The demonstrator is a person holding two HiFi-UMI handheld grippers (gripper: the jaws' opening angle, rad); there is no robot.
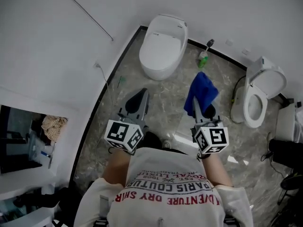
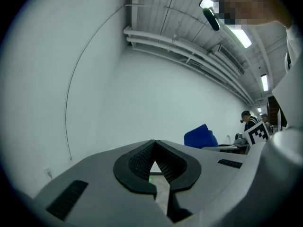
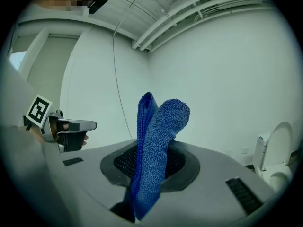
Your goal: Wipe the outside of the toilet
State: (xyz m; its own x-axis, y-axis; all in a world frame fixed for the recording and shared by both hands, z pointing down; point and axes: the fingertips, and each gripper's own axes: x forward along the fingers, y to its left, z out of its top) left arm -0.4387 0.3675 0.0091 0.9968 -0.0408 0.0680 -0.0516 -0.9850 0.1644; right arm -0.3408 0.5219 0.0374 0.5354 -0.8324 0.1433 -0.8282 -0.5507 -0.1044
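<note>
Held: blue cloth [image 1: 203, 86] pinched in right gripper [image 1: 197, 107]; left gripper [image 1: 140, 96] pressed together, empty. Far, slightly left of cloth: closed-lid toilet [image 1: 163, 46], long axis near-far. Right, apart: open-lid toilet [image 1: 259, 98]. Likely right-gripper reach.

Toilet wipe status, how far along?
Done: the blue terry cloth is clamped in the right hand-held gripper. In hand: both grippers are held out over the floor, the left hand-held gripper shut and empty. Left: seemingly all the wiping; the cloth is well short of the white closed-lid toilet.
</note>
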